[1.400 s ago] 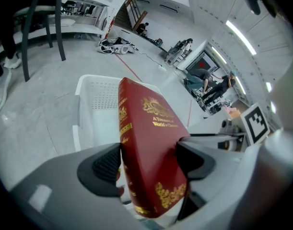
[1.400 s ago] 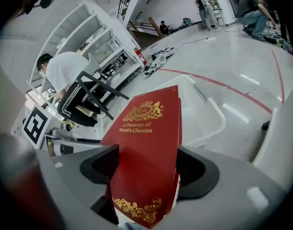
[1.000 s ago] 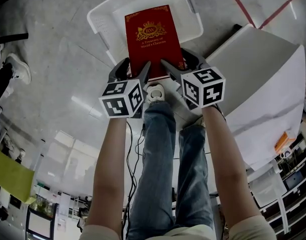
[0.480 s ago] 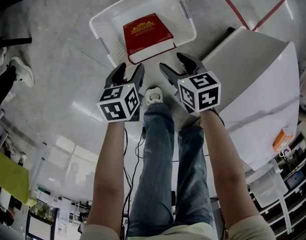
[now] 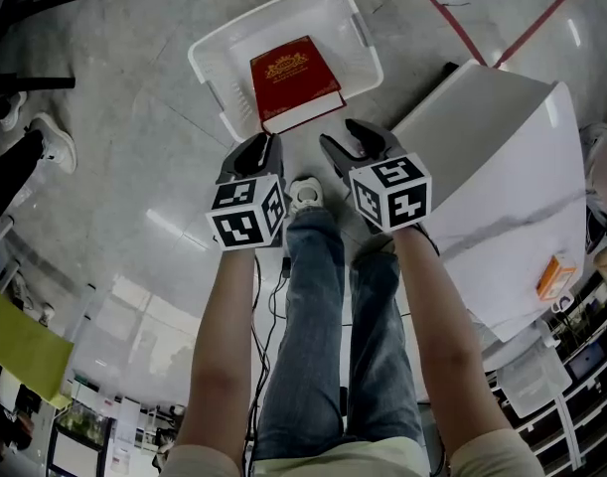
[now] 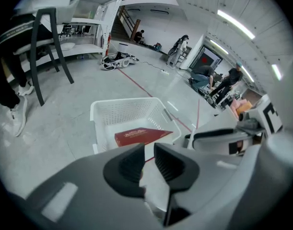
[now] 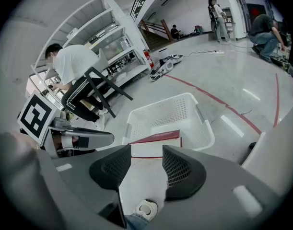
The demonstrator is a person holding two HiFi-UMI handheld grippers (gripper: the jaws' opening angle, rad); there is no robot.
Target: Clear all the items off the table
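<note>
Book is lying flat inside the white basket on the floor, upper centre of the head view, seemingly already cleared away. Left gripper and right gripper are hanging just below it in frame. The left fingers have just been closing to a narrow slit and the right fingers to a middling gap, with nothing between either pair. The white tabletop is crowding in at right, while open floor is lying to the left.

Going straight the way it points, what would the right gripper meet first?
Probably the red book in the white basket, seen between the tongs of the right gripper, which have just been closing on nothing. Depth is unclear; floor short of it is possible.
</note>
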